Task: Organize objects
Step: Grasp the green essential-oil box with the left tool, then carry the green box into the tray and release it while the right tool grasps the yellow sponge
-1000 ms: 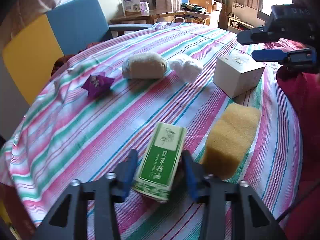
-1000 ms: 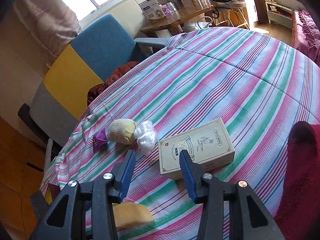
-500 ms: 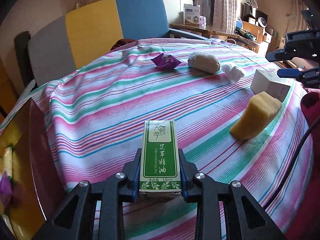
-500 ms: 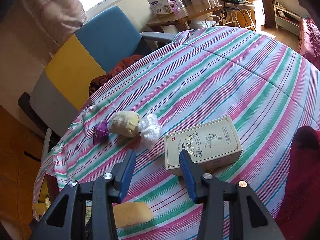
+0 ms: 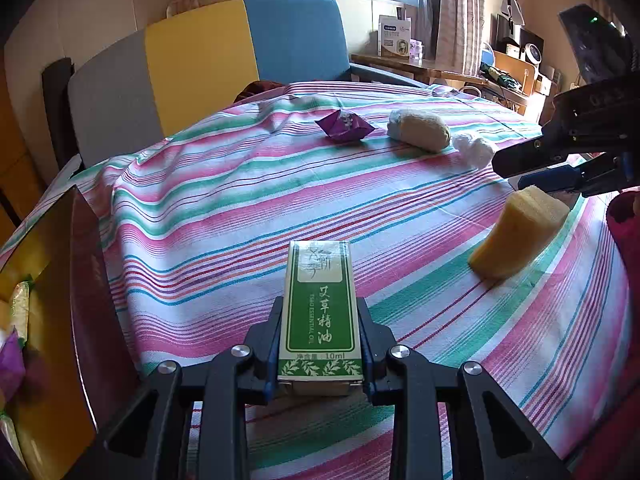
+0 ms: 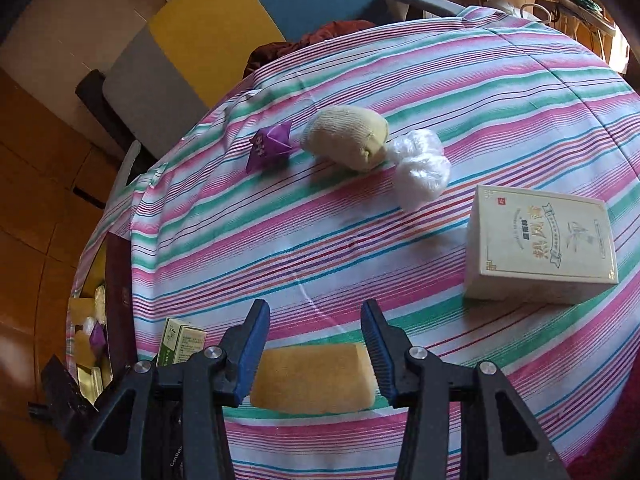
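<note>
Left gripper clenched on the green cardboard essential-oil box, lifted at 6 o'clock. Right gripper released, jaws just widened — straddling the yellow foam sponge on the striped-cloth surface. Centre, then close squarely.

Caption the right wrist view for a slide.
Right gripper, open, straddles the yellow sponge on the striped tablecloth.

The worktop is viewed low and close from its near edge by the left wrist camera, more steeply downward by the right; the sponge is shared.
</note>
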A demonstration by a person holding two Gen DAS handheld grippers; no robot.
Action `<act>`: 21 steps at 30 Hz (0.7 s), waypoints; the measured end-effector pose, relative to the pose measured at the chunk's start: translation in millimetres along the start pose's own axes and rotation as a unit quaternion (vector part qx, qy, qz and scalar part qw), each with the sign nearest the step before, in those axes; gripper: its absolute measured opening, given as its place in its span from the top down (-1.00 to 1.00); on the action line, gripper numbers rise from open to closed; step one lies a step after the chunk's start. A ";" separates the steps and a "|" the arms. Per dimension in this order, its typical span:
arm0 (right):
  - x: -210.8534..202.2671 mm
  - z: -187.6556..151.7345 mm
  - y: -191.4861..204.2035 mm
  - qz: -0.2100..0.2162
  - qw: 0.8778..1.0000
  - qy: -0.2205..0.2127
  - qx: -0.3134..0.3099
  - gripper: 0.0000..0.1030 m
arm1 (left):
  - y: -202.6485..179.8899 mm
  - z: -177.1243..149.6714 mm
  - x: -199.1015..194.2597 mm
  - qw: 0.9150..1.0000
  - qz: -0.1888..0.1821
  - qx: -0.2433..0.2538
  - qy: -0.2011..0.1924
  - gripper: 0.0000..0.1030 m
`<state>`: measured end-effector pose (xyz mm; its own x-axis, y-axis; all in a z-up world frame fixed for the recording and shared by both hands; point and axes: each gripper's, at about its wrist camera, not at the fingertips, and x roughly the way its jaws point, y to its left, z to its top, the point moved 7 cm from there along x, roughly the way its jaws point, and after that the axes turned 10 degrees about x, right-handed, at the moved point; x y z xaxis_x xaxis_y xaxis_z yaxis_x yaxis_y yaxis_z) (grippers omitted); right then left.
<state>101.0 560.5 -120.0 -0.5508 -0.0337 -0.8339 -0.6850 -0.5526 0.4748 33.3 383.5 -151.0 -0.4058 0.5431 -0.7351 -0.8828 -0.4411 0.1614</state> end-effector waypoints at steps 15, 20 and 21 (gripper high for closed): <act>4.1 -0.1 2.2 0.000 1.000 0.010 -0.002 -0.48 | -0.8 0.0 0.1 1.000 0.006 0.004 -0.001 0.39; 8.2 -1.8 1.6 0.002 1.000 0.021 -0.003 -0.49 | 4.1 3.1 -7.6 1.000 -0.004 -0.016 -0.003 0.40; 9.5 -2.0 1.1 0.000 1.000 0.024 -0.003 -0.49 | 6.3 6.2 -14.5 1.000 -0.010 -0.025 -0.009 0.40</act>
<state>96.0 557.9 -127.9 -0.5282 -0.0733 -0.8460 -0.6816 -0.5575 0.4738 32.1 377.3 -135.2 -0.3923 0.5654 -0.7255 -0.8785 -0.4642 0.1132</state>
